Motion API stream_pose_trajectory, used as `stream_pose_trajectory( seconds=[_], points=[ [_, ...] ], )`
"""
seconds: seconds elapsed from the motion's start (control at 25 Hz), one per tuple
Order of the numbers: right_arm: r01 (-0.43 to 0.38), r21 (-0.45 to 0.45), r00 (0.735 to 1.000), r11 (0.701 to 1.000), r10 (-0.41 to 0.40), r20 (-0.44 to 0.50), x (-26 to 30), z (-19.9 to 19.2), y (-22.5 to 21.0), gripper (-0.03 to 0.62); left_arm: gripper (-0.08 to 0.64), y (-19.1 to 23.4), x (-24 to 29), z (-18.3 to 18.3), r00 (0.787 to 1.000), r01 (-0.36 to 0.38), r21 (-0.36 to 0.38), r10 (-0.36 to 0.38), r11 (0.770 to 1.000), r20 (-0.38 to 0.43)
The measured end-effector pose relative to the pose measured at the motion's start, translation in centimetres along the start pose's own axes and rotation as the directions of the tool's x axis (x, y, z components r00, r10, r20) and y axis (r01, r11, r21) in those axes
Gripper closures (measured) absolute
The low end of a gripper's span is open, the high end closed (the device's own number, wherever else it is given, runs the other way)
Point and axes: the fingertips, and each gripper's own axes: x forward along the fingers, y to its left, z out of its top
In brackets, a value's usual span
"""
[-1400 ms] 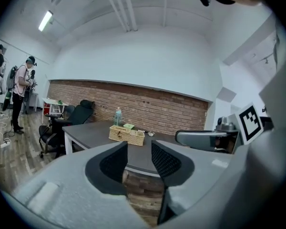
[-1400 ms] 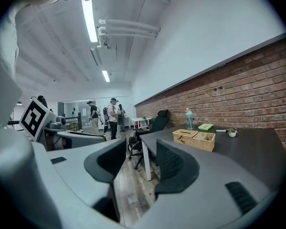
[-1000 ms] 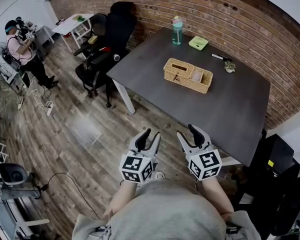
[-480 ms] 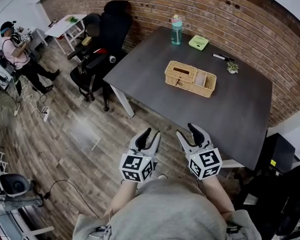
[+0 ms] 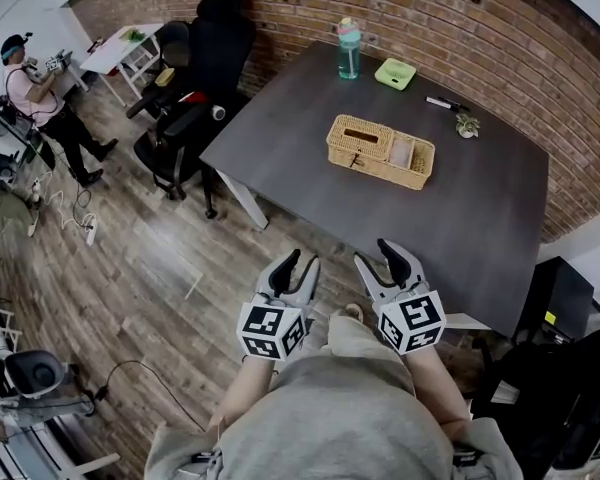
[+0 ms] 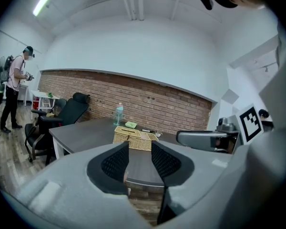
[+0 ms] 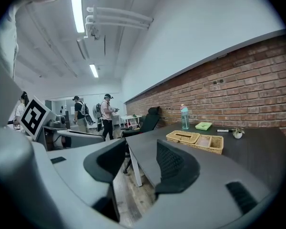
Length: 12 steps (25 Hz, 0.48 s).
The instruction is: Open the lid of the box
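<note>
Nearby, bottle (image 5: pixel 349 48) & green dish (image 5: pixel 395 73) beyond box (image 5: pixel 380 151).

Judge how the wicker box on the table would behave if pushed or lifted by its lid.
The wicker box looks woven and hollow, so probably light; it may slide on the smooth table when pushed. Low and wide, it seems unlikely to tip. The rough weave should grip well but may flex slightly.
</note>
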Motion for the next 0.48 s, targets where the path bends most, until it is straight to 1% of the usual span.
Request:
stream_pose_trajectory(
  seconds=[0.24, 0.48],
  points=[
    [0.024, -0.009, 1.000, 1.000, -0.024, 0.002, 2.3, 0.0, -2.4, 0.390, 0.410, 1.5, 2.7, 0.3, 1.000, 0.008, -0.002, -0.008, 1.000, -0.004],
    [0.052, -0.012, 0.999, 0.999, -0.052, -0.002, 5.9, 0.9, -5.9, 0.390, 0.410, 3.4, 7.4, 1.7, 0.999, 0.030, 0.003, -0.030, 1.000, -0.012]
  ],
)
